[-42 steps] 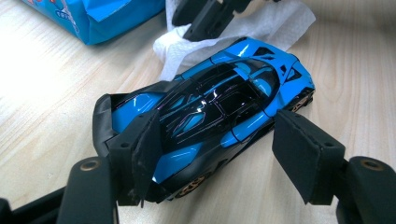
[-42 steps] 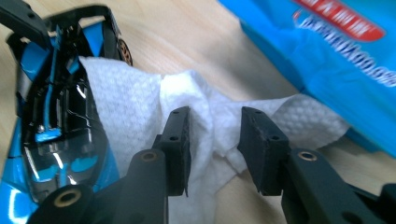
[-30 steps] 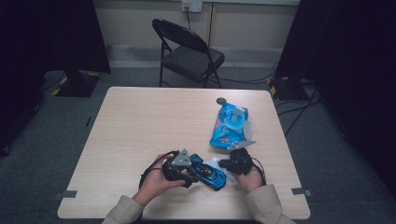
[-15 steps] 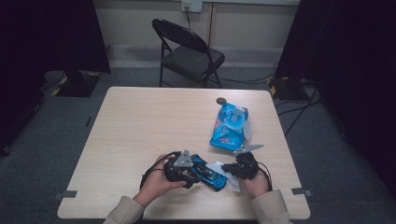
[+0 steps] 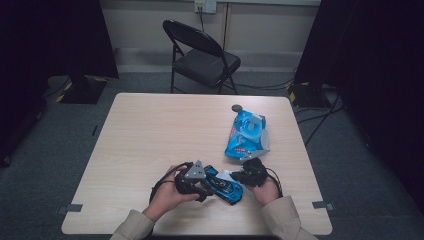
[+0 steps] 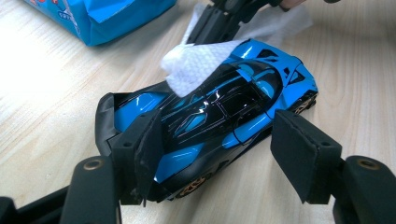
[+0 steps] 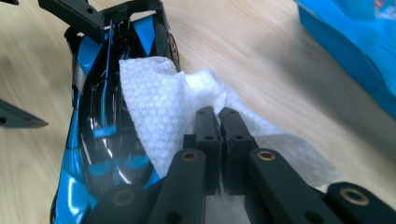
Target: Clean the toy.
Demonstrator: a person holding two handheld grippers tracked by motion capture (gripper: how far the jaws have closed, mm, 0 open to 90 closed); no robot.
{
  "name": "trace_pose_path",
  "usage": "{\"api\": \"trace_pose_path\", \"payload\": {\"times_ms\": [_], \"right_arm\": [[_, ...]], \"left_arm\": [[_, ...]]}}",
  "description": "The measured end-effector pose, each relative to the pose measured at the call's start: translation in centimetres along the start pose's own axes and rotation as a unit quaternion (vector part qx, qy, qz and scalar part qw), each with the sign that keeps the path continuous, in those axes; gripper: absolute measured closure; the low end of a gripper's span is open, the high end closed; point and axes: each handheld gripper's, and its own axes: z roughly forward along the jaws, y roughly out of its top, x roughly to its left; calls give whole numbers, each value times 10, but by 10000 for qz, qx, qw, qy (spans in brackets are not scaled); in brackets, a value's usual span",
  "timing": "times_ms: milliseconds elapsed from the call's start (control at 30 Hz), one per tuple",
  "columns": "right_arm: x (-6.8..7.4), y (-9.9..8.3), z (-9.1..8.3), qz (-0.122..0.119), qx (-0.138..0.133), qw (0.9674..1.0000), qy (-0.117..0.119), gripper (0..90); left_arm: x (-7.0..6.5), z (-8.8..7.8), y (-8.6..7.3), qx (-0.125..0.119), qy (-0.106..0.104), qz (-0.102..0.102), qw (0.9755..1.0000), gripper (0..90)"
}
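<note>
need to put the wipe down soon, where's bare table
Free: the whole left and far half of the table, left of the blue wipes pack. Crowded: the near edge, where left gripper, toy car and right gripper bunch.

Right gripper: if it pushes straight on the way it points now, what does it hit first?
Probably the blue toy car. The right gripper, shut on the white wipe, points at the car's body, with the wipe draped over it. The left gripper straddles the car beyond. Depth is unclear.

Wooden table (image 5: 150, 145): toy car (image 5: 223, 184) lower centre; blue wipes pack (image 5: 245, 136) right of centre; small dark disc (image 5: 236, 107) above pack.
</note>
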Motion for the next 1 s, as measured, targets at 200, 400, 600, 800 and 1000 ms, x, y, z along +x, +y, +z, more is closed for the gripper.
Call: {"api": "trace_pose_path", "payload": {"times_ms": [200, 400, 600, 800, 1000], "right_arm": [[2, 15, 9, -199, 193, 9996, 25, 878], [6, 32, 22, -325, 339, 9989, 39, 878], [7, 44, 33, -317, 368, 9988, 61, 877], [7, 52, 42, -272, 342, 9990, 91, 877], [9, 57, 49, -175, 214, 9996, 105, 875]], "left_arm": [[0, 0, 0, 8, -16, 59, 10000, 340], [0, -1, -1, -5, 4, 64, 10000, 340], [-1, 0, -1, -12, -2, 79, 10000, 340], [-3, 1, -1, -29, -36, 129, 9999, 340], [-5, 2, 1, 9, 26, 200, 9998, 366]]}}
